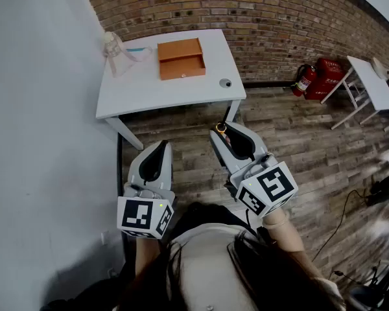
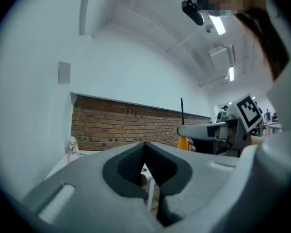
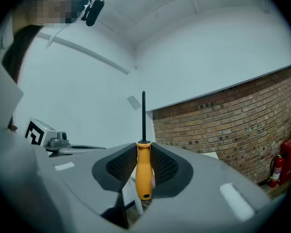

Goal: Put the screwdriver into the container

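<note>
Right tongs were clamped on the screwdriver. The orange handle sat between the pads and the dark shaft stood straight up past the tips. Left tongs were closed, tips meeting, nothing between them. Both hung over the plank floor, short of the table's near edge. The orange container sat open-topped toward the table's far edge, with bare top around it. The head view gave only an orange spot at the tips. The right gripper view gave the whole shaft.
</note>
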Demonstrator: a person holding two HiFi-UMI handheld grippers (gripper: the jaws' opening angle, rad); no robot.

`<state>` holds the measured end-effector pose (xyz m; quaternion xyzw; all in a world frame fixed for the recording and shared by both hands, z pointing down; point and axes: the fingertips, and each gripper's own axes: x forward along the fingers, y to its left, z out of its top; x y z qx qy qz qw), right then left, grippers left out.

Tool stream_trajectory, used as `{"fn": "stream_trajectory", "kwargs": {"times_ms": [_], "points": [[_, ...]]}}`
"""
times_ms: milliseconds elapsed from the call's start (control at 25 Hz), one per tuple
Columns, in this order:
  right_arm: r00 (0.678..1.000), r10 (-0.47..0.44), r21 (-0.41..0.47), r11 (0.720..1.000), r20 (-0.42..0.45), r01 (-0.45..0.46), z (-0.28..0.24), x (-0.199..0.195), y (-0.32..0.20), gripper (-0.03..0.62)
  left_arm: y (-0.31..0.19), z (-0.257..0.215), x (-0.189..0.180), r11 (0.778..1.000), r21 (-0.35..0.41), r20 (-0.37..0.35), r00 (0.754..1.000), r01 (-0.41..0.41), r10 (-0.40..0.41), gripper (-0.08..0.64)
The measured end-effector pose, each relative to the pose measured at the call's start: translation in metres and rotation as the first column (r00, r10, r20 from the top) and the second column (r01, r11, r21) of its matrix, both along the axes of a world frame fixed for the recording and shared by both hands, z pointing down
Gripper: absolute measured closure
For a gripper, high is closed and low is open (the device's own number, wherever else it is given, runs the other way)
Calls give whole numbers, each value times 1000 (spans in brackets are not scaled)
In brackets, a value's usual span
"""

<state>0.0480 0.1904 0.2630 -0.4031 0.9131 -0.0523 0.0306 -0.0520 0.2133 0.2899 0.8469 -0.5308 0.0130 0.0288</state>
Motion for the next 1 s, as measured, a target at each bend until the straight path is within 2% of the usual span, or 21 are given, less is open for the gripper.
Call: {"fn": "stream_trajectory", "kwargs": {"times_ms": [240,720,1000], "points": [[999,-15,0,1000,32,16,-3,-10,-6,503,-7,2,-8,1000,3,-8,1000,-9,9,560],[1000,-12,-24,1000,7,13,3,-46,-22,503,-19,17,-42,1000,-30,-22,1000,-6,5,560],[1000,17,-42,999,-2,-18,7,-46,-34,503,-31,21,-44,999,-40,-24,999,-28,27,560]]}}
